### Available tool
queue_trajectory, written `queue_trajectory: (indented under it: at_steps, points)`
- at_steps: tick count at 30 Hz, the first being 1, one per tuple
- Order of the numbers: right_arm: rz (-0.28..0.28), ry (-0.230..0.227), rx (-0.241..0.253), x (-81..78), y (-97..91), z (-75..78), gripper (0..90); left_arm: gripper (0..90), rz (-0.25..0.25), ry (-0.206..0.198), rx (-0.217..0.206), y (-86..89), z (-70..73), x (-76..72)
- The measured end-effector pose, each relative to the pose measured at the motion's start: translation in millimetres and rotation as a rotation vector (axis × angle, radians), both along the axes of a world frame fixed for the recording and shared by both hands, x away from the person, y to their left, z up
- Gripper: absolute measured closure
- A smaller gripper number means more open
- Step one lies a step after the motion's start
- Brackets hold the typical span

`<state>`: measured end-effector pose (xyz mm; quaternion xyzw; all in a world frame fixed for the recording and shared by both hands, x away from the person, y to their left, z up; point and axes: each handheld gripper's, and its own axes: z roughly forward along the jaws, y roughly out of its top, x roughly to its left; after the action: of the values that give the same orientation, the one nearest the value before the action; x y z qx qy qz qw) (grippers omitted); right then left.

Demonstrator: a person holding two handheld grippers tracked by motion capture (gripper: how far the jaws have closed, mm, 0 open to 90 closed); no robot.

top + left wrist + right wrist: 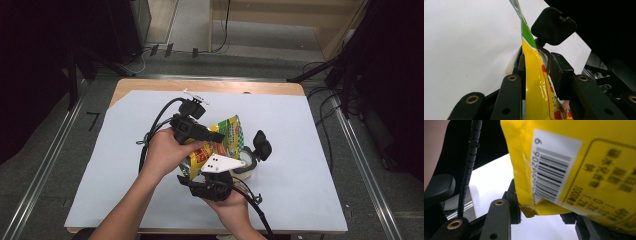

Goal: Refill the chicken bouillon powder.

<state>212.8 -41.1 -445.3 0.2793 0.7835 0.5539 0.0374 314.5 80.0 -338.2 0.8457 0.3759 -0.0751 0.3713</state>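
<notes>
We keep the yellow refill pouch (222, 142) lifted over the surface (125, 165), left hand-held gripper (537, 67) pinching its top edge, right hand-held gripper (541, 213) clamping its bottom corner, and should pull steadily without tearing the film

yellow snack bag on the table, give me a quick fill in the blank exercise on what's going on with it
1. The bag held between the two tools is mostly ____ in colour.
2. In the right gripper view, the white label on the bag bears a black ____.
3. The left tool grips the bag by its thin ____.
4. The table is covered by a sheet that is ____.

Missing words: yellow; barcode; edge; white
</notes>
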Motion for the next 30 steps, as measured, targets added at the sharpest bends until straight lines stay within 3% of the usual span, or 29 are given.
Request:
queue_trajectory:
  at_steps: [30]
  points:
    - [-0.002, -0.006, -0.013, 1.0, -0.9, -1.2, 61.7, 72.5, 0.006, 0.017, -0.021, 0.9, -2.7, 2.8]
